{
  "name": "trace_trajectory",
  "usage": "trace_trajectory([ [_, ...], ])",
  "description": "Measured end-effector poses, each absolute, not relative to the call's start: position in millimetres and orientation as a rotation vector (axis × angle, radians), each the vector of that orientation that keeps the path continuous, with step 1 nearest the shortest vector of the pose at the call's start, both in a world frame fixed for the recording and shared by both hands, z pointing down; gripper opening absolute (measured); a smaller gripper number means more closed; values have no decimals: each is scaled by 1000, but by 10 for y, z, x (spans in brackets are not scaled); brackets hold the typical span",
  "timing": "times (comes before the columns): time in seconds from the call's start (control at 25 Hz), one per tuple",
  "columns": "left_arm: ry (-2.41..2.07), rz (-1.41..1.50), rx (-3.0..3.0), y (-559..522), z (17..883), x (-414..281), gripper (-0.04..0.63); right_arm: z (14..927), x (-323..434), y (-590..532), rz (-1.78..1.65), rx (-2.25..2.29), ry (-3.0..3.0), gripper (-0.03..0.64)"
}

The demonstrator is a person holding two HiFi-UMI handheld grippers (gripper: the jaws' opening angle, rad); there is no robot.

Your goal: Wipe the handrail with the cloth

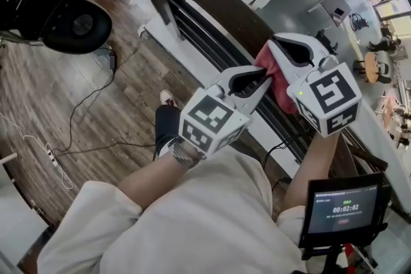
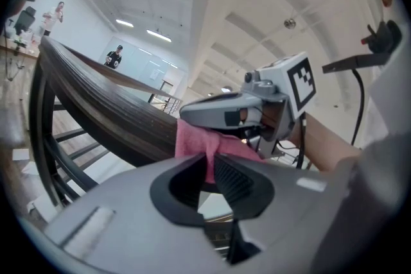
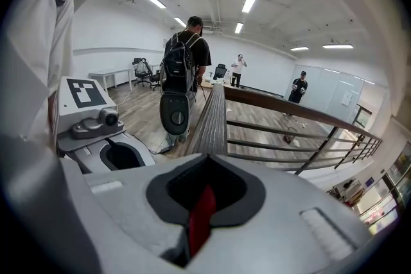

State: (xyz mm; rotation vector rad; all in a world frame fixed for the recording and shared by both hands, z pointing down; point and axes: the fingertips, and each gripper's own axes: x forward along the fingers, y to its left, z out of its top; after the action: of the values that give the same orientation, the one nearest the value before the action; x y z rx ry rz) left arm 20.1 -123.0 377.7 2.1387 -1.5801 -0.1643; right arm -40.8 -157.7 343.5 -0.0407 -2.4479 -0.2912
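**A:** How far is the wiping getting along?

**B:** I'm judging it as barely under way. The crumpled pink fabric cloth [image 1: 277, 77] is hanging just right of centre in the head view. It is lying against the dark brown curved wooden handrail [image 1: 212, 0]. I'm not making out whether it is pressing on the wood or only lying close beside it.

**A:** Who is holding it?

**B:** Both. The left hand-held gripper [image 1: 266, 78] is pinching one fold of the cloth between its pads, in the middle of the frame. The right hand-held gripper [image 1: 275, 45] is clamping another fold with its jaws pressed together on it, slightly higher and to the right.

**A:** What is remaining?

**B:** Nearly everything, I'm guessing. The handrail is running on towards the upper left of the frame. No stretch of it is looking any different from the rest, so nothing is telling me which part is already wiped.

**A:** Any containers in play?

**B:** None is showing in any view: no bucket, basin or bin. The cloth is sitting in nothing but the two grips.
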Motion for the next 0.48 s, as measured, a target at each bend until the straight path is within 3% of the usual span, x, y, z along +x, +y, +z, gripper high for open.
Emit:
trace_trajectory([
  [0.48, -1591, -163, 2080, -1159, 3886, 89, 51, 3518, -487, -1510, -289, -40, -2460, 3],
])
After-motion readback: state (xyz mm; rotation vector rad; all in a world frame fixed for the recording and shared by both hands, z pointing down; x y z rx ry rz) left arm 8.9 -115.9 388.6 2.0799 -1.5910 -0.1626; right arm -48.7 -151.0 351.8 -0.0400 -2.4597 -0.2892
